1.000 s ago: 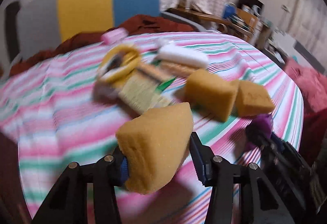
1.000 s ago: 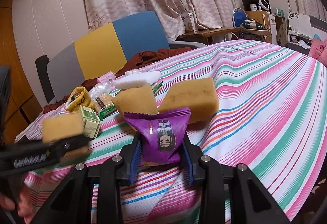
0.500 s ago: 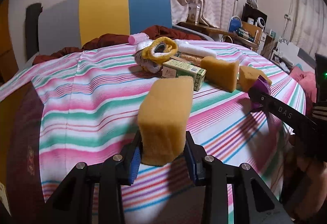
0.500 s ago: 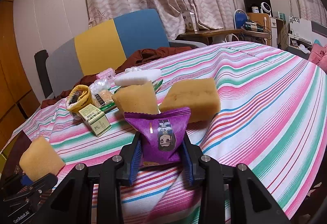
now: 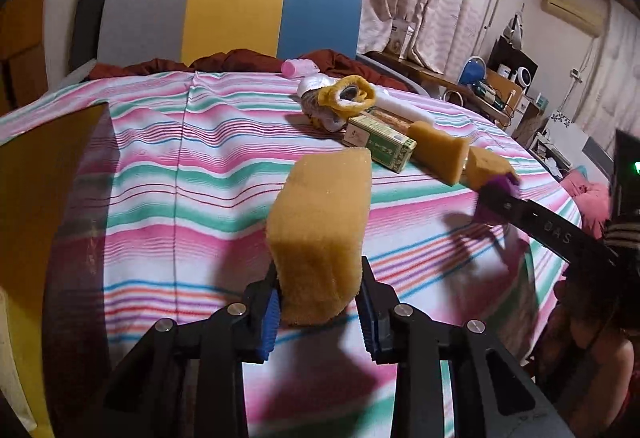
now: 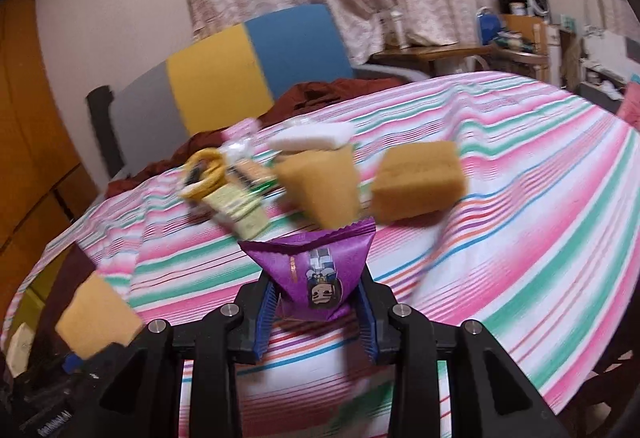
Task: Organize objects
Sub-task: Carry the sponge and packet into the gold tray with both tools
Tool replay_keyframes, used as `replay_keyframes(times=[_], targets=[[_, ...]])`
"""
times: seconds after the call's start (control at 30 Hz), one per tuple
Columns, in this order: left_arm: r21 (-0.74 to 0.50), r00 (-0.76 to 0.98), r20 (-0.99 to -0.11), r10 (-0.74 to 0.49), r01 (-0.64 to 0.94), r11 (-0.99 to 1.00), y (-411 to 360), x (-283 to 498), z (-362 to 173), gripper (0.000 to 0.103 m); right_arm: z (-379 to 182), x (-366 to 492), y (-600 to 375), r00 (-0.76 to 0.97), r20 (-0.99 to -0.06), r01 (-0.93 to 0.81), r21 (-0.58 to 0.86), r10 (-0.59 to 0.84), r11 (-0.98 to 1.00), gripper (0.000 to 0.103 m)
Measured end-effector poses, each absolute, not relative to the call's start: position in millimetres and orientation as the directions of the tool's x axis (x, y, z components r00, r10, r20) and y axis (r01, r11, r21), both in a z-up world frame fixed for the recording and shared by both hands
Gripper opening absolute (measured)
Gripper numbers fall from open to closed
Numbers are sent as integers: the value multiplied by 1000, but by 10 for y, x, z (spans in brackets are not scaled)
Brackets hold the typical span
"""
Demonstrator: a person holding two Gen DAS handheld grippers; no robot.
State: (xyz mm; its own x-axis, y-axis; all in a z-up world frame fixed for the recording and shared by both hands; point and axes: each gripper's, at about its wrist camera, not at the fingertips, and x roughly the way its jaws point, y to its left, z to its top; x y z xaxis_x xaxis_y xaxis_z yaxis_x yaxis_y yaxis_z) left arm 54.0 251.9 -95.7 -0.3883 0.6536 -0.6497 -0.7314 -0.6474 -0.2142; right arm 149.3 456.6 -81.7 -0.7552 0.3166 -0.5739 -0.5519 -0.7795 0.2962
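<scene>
Sponge point(image 5: 320, 234) pinched in left jaws, base hidden | purple packet point(image 6: 316, 274) pinched in right jaws | right view blurred

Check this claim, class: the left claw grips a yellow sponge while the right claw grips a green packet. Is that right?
Not quite. The right claw grips a purple packet, not a green one, as the right wrist view shows. The left claw does grip a yellow sponge.

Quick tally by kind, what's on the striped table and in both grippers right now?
Yellow sponges: 3 (one in the left gripper, sponge; two on the table)
Purple snack packet: 1, in the right gripper
Green box: 1
White block: 1
Yellow-rimmed roll: 1
Pink item: 1
Total: 8
</scene>
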Motion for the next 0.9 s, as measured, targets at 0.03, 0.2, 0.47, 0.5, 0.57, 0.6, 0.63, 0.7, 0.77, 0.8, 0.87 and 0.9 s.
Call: replay_keyframes(times=[0.03,0.2,0.47,0.5,0.57,0.6,0.63,0.7,0.77,0.8,0.87,0.9], targets=[[-218,-385,-647,659,-735,-643,2493,564,-945,34,-810,1470,4520,-760,-575,-540,301,302,-786,35],[-227,-393,-606,692,-748,-623,2311,679,-780,34,-763,1377,4276,-781,-582,-479,323,227,-816,34],[-270,-419,-552,721,-728,-630,1961,674,-507,34,-718,1189,3819,-789,-601,-376,312,125,-873,34],[-278,-422,-547,723,-723,-632,1916,674,-485,34,-707,1167,3754,-791,-601,-360,309,112,-880,34],[-294,-430,-535,727,-712,-638,1814,666,-436,34,-680,1126,3630,-795,-601,-330,305,89,-893,34],[-297,-441,-531,724,-703,-646,1751,659,-407,34,-662,1115,3568,-798,-597,-314,305,76,-899,34],[-302,-450,-525,722,-695,-653,1690,644,-378,34,-637,1105,3500,-803,-593,-296,304,64,-905,34],[-319,-467,-513,720,-675,-665,1554,606,-322,34,-583,1090,3385,-812,-581,-266,300,46,-916,34],[-340,-490,-503,712,-645,-684,1395,542,-274,34,-511,1079,3277,-823,-567,-236,294,30,-926,34],[-349,-505,-498,705,-628,-696,1311,504,-248,34,-469,1078,3216,-830,-557,-220,293,21,-930,34],[-363,-535,-492,686,-590,-721,1141,416,-214,34,-390,1067,3127,-842,-539,-192,297,2,-935,34],[-371,-553,-492,673,-566,-736,1051,361,-204,34,-347,1060,3074,-848,-530,-175,301,-12,-938,34]])
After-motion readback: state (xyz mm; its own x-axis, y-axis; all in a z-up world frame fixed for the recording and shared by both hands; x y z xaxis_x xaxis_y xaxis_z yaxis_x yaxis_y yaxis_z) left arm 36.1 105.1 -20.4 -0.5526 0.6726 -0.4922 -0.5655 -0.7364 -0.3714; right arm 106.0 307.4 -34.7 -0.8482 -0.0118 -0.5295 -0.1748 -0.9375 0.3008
